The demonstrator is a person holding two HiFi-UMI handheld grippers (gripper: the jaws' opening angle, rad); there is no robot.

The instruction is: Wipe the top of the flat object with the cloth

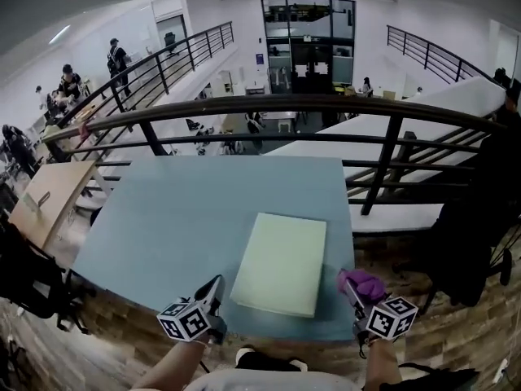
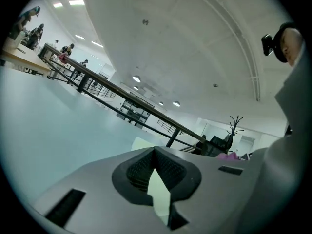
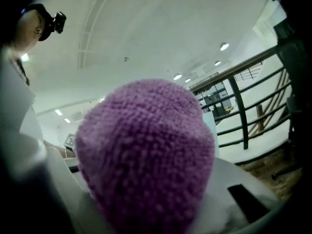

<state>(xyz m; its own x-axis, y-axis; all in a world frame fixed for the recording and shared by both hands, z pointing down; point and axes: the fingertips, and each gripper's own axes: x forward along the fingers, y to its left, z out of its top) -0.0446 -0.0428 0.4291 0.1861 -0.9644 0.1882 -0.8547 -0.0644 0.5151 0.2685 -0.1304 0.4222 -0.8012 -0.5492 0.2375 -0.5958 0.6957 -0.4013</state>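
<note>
Purple knitted cloth [image 3: 146, 160], seemingly soft and light, sits bunched in the clamped right gripper [image 1: 352, 287], lower right; left gripper [image 1: 216, 287] is closed, empty.

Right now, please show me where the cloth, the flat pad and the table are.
cloth [image 1: 364, 284]: head view, on its purple bunched top.
pad [image 1: 281, 263]: head view, middle of its pale green top face.
table [image 1: 179, 218]: head view, bare blue surface left of the pad.

Purple, green, blue-grey
Knobbly purple cloth [image 1: 363, 284] at lower right; pale green flat object [image 1: 282, 262] at centre on a blue-grey tabletop [image 1: 163, 218]; black-and-white square markers on left gripper [image 1: 216, 283] and right gripper [image 1: 352, 290].
</note>
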